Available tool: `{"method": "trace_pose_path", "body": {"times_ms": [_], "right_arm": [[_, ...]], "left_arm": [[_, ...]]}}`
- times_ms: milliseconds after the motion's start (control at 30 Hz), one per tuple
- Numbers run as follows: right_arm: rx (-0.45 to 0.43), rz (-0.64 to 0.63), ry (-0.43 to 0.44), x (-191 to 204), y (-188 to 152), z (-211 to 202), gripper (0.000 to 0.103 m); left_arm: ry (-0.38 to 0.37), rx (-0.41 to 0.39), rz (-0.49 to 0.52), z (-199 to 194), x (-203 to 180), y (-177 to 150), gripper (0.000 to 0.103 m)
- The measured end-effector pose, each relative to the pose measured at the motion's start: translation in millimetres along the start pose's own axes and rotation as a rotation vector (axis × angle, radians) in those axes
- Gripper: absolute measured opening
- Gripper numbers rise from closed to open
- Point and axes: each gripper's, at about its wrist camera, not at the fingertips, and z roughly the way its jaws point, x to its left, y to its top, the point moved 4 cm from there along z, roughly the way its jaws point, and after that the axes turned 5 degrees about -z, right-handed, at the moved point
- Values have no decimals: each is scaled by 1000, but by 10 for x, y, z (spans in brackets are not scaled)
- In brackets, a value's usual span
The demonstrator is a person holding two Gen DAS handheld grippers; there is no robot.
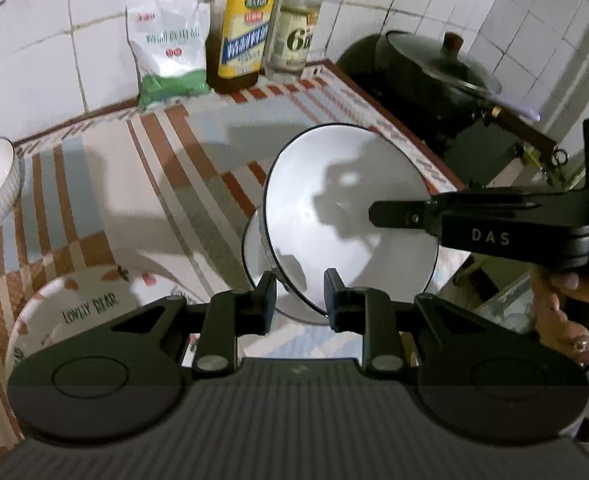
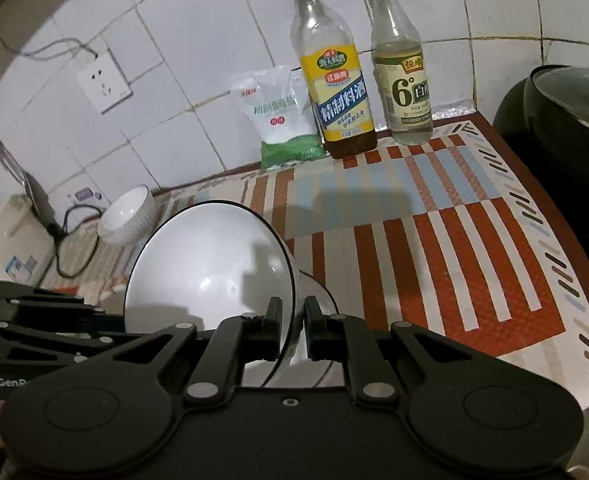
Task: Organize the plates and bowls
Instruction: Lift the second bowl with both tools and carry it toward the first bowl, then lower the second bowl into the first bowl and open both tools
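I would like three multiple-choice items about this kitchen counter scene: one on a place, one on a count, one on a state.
1. Where does the green and white bag stand?
A. left of the yellow-label bottle
B. on the black pot's lid
C. inside the ribbed bowl

2. How many bottles stand at the tiled wall?
A. one
B. two
C. four

3. How is the black-rimmed white bowl?
A. flat on the mat
B. tilted, rim clamped by the right gripper
C. upside down on the pot

Answers: 1 A, the bag is beside that bottle; 2 B, the yellow-label bottle and the clear bottle; 3 B, the rim is pinched between the jaws.
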Motion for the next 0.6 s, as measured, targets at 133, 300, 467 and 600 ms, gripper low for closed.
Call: {"method": "trace_pose_path", "body": {"times_ms": [133,300,467,600], "right_arm": [[7,-23,-21,4,-63,50,15],[15,-49,-45,-3,-97,123,15],[19,-56,-56,-23,-150,190,15],[13,-88,-73,8,-179,227,16]], "left_arm": [[-1,16,0,75,8,-55,24],[17,30,11,150,0,-81,23],[36,29,28,205,4,-71,23],[42,30,26,225,28,-74,24]]}}
